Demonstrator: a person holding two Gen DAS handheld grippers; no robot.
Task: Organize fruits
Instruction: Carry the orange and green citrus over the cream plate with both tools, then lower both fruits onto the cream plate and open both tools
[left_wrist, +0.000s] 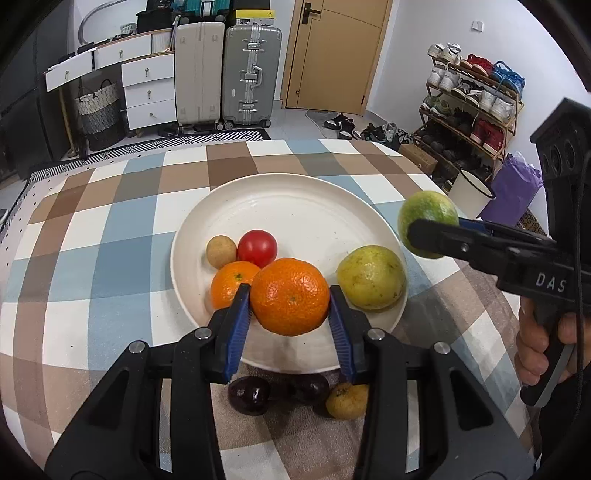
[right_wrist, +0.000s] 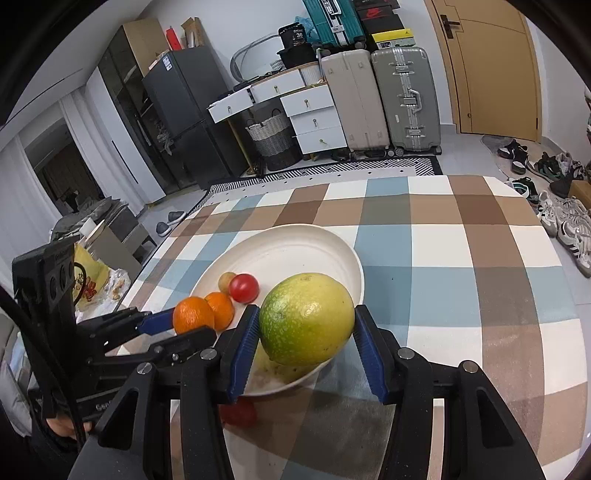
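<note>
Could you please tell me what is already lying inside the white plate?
The white plate holds a tangerine, a red tomato, a small brown fruit and a yellow-green fruit. The held orange hides the near part.

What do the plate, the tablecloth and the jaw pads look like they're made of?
Plate: probably glazed ceramic; off-white, with soft glare and faint concentric rings, though melamine can't be ruled out.
Tablecloth: looks like printed fabric, matte, checked in blue, brown and white, draping over the table edge.
Pads: blue, ribbed, likely rubber or soft plastic, set on black matte plastic jaws.
</note>
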